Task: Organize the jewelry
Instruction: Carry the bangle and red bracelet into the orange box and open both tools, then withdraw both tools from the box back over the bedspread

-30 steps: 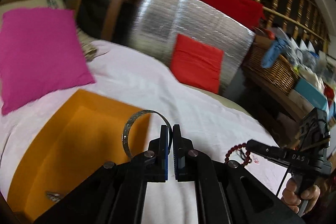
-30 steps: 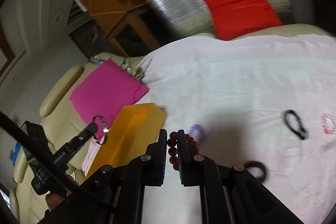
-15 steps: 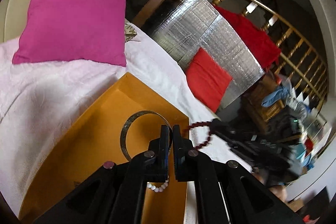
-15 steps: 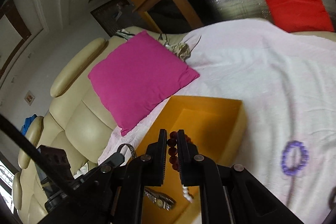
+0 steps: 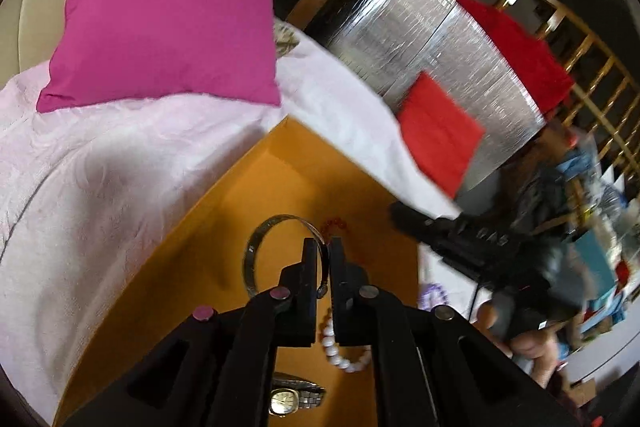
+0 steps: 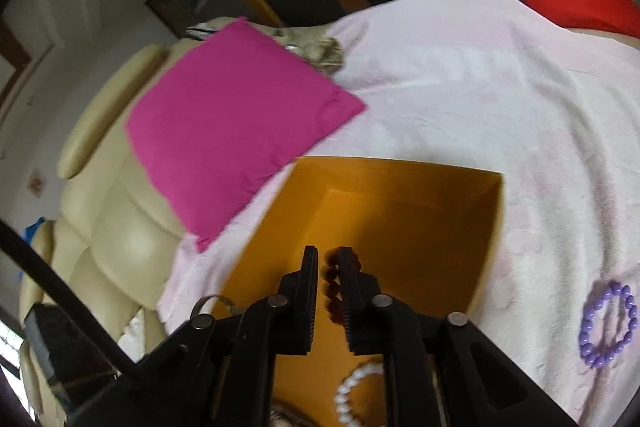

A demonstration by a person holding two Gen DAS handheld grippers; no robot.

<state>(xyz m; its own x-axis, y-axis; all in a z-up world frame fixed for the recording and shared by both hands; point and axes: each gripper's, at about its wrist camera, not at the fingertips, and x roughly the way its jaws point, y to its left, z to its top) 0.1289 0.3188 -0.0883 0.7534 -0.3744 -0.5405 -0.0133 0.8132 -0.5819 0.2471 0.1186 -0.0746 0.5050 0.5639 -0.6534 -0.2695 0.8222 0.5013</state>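
Observation:
Over the open orange box [image 5: 280,187] my left gripper [image 5: 323,243] grips a silver bangle [image 5: 251,259] by its rim; its jaws are opening. My right gripper [image 6: 328,251] holds a dark red bead bracelet [image 6: 330,281] above the same box [image 6: 400,223], jaws also opening with the beads still between them. In the left wrist view the right gripper [image 5: 400,217] reaches in from the right, red beads [image 5: 336,225] hanging at its tip. A white bead bracelet [image 5: 344,357] and a wristwatch [image 5: 294,398] lie inside the box.
A purple bead bracelet [image 6: 608,323] lies on the white cloth [image 6: 480,87] right of the box. A magenta cushion [image 5: 168,7] rests behind the box against a cream sofa [image 6: 120,235]. A red cushion [image 5: 440,139] leans on a silver foil panel [image 5: 420,39].
Both grippers have swung left from the open cloth to above the orange box, carrying the bangle and the red beads. The gap between the right jaws is a little wider.

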